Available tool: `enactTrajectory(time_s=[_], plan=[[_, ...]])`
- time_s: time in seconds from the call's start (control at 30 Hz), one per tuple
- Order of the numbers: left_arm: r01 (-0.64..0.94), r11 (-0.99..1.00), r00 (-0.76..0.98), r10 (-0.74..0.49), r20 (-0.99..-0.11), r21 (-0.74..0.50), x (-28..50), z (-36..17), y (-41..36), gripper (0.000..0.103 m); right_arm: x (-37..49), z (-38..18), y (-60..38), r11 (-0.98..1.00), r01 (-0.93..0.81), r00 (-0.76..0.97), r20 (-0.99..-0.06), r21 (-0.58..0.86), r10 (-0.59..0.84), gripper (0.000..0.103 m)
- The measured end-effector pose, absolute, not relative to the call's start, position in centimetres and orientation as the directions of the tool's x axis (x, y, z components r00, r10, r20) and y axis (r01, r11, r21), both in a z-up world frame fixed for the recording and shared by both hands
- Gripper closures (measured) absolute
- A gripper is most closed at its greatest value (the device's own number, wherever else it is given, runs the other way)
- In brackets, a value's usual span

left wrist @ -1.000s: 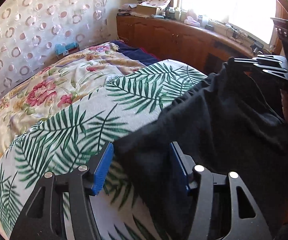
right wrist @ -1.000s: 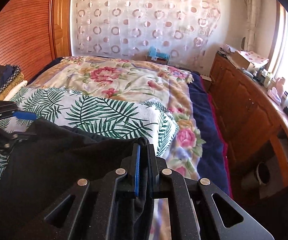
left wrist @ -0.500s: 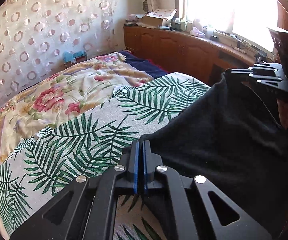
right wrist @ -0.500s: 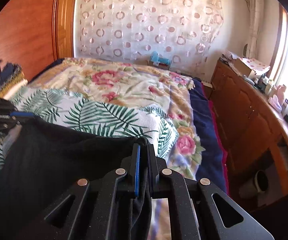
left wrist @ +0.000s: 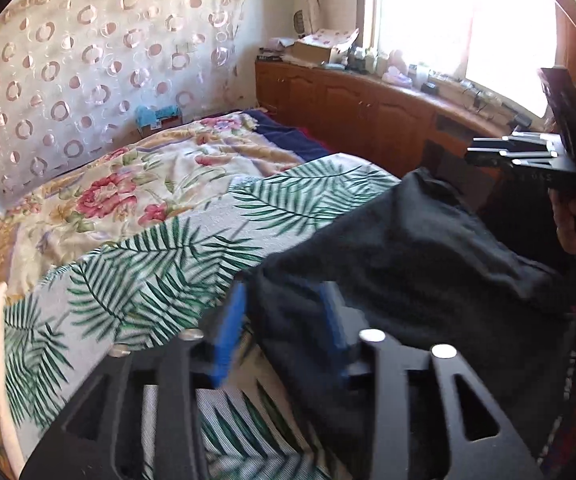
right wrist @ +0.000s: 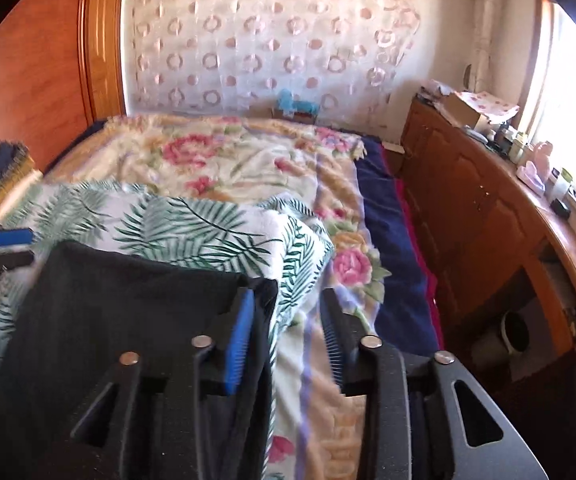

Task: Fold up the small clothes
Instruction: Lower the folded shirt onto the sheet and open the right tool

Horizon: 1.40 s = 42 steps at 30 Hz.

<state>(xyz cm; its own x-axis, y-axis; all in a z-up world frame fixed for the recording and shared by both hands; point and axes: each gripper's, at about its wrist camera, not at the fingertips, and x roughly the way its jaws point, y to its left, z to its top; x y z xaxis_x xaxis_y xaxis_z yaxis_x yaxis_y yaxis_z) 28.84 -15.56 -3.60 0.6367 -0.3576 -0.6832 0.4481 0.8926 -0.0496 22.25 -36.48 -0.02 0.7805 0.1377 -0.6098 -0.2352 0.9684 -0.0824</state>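
Note:
A black garment (left wrist: pixel 416 264) lies on the palm-leaf sheet (left wrist: pixel 159 276) at the near end of the bed. In the left wrist view my left gripper (left wrist: pixel 283 332) is open, blue pads apart, with the garment's corner lying between them. In the right wrist view the same garment (right wrist: pixel 127 312) lies flat at lower left. My right gripper (right wrist: pixel 288 340) is open, its left blue pad against the garment's right corner. The right gripper also shows in the left wrist view (left wrist: pixel 528 152), raised above the garment's far side.
A floral blanket (right wrist: pixel 223 160) covers the far half of the bed. A wooden cabinet (right wrist: pixel 488 216) with clutter under the window runs along the right. A wooden headboard (right wrist: pixel 39 80) and folded stack (right wrist: pixel 3 172) are at left. A patterned curtain (left wrist: pixel 87 60) hangs behind.
Both grippers were shut on the black garment's corners half a second ago and have opened. The garment has dropped onto the bed and lies flatter.

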Motion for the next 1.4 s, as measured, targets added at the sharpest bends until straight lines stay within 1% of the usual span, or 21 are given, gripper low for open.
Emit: enactTrajectory(time_s=[0.03, 0.07, 0.1, 0.13, 0.23, 0.43, 0.57, 0.67, 0.83, 1.03, 1.13, 1.23, 1.4], plan=[[0.454, 0.889, 0.629, -0.372, -0.682, -0.067, 28.6, -3.5, -15.5, 0.042, 21.2, 0.1, -36.5, 0.969, -0.236, 0.785, -0.603, -0.074, 0.145, 0.061], [0.460, 0.884, 0.622, -0.387, -0.681, -0.083, 28.1, -3.4, -15.5, 0.034, 19.9, 0.2, -36.4, 0.969, -0.238, 0.788, -0.596, -0.066, 0.153, 0.060], [0.467, 0.879, 0.617, -0.400, -0.678, -0.094, 27.6, -3.4, -15.5, 0.021, 18.6, 0.3, -36.4, 0.969, -0.240, 0.791, -0.590, -0.054, 0.163, 0.060], [0.476, 0.873, 0.609, -0.415, -0.676, -0.106, 27.1, -3.4, -15.5, 0.021, 17.5, 0.1, -36.6, 0.970, -0.240, 0.791, -0.588, -0.041, 0.171, 0.060], [0.474, 0.875, 0.587, -0.396, -0.707, -0.096, 25.6, -3.9, -16.1, 0.021, 14.2, -0.7, -36.6, 0.970, -0.242, 0.785, -0.591, -0.014, 0.187, 0.059], [0.480, 0.870, 0.578, -0.409, -0.707, -0.110, 21.2, -4.3, -16.0, 0.020, 8.4, -2.9, -36.9, 0.973, -0.232, 0.771, -0.613, -0.015, 0.174, 0.059], [0.475, 0.874, 0.583, -0.399, -0.707, -0.102, 18.4, -4.6, -15.8, 0.021, 5.6, -4.2, -37.9, 0.981, -0.189, 0.755, -0.631, 0.054, 0.180, 0.059], [0.463, 0.881, 0.587, -0.388, -0.710, -0.098, 16.5, -4.8, -15.4, 0.020, 4.1, -4.8, -38.5, 0.981, -0.173, 0.757, -0.626, 0.087, 0.189, 0.059], [0.448, 0.889, 0.592, -0.376, -0.713, -0.097, 13.7, -4.9, -15.2, 0.020, 2.5, -4.6, -38.8, 0.983, -0.162, 0.764, -0.618, 0.090, 0.183, 0.059], [0.475, 0.875, 0.571, -0.389, -0.723, -0.096, 11.0, -4.8, -15.4, 0.020, 0.5, -5.6, -39.5, 0.978, -0.153, 0.757, -0.620, 0.142, 0.208, 0.059], [0.483, 0.872, 0.571, -0.378, -0.729, -0.075, 10.3, -5.1, -15.7, 0.020, 0.2, -5.5, -39.6, 0.979, -0.142, 0.764, -0.613, 0.148, 0.204, 0.059], [0.474, 0.875, 0.558, -0.386, -0.735, -0.099, 10.2, -5.5, -15.7, 0.020, 0.1, -5.7, -39.4, 0.977, -0.144, 0.760, -0.615, 0.158, 0.211, 0.059], [0.474, 0.874, 0.557, -0.390, -0.733, -0.105, 9.7, -5.9, -16.2, 0.020, 0.5, -6.0, -39.1, 0.981, -0.141, 0.753, -0.628, 0.135, 0.195, 0.059]])
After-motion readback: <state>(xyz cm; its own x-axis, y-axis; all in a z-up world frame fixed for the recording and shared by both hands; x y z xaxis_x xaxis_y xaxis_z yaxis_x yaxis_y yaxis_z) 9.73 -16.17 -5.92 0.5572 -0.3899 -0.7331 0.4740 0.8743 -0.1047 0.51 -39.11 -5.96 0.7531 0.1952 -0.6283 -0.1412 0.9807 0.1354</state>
